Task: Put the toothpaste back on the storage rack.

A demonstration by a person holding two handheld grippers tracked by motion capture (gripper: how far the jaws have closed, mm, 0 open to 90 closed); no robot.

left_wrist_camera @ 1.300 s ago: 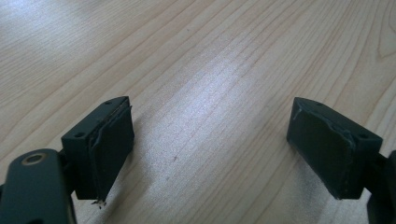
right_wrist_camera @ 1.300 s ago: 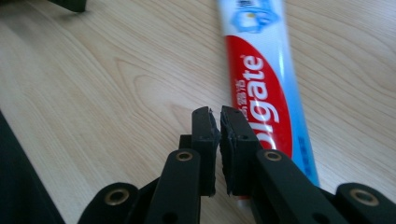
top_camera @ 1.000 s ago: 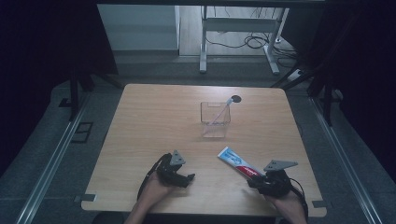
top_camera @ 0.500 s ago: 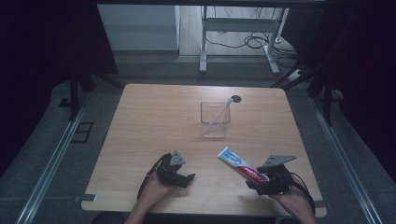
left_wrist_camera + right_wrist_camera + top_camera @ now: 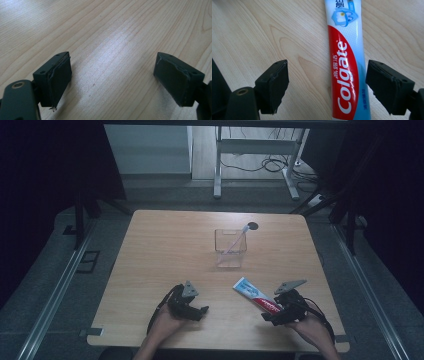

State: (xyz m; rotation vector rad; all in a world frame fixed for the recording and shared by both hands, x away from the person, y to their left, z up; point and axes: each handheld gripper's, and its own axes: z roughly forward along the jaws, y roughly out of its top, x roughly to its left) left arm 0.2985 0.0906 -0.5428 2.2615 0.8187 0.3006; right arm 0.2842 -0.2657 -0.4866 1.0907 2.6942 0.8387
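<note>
A red, white and blue Colgate toothpaste tube (image 5: 256,296) lies flat on the wooden table (image 5: 165,250) near the front right. My right gripper (image 5: 270,312) hovers over the tube's near end, open, its jaws straddling the toothpaste tube (image 5: 345,62) without touching it. My left gripper (image 5: 197,312) rests at the front left of the table, open, with bare wood between its jaws. In the left gripper view the left gripper (image 5: 112,77) spans empty table. A clear square cup (image 5: 230,247) stands mid-table with a toothbrush (image 5: 236,239) leaning in it.
A small dark round hole (image 5: 253,226) sits in the tabletop behind the cup. A metal desk frame (image 5: 255,165) and cables lie on the floor beyond the table's far edge. Dark rails run along both sides.
The right gripper has shifted left and forward, closing in over the near end of the toothpaste tube. The left gripper has stayed where it was.
</note>
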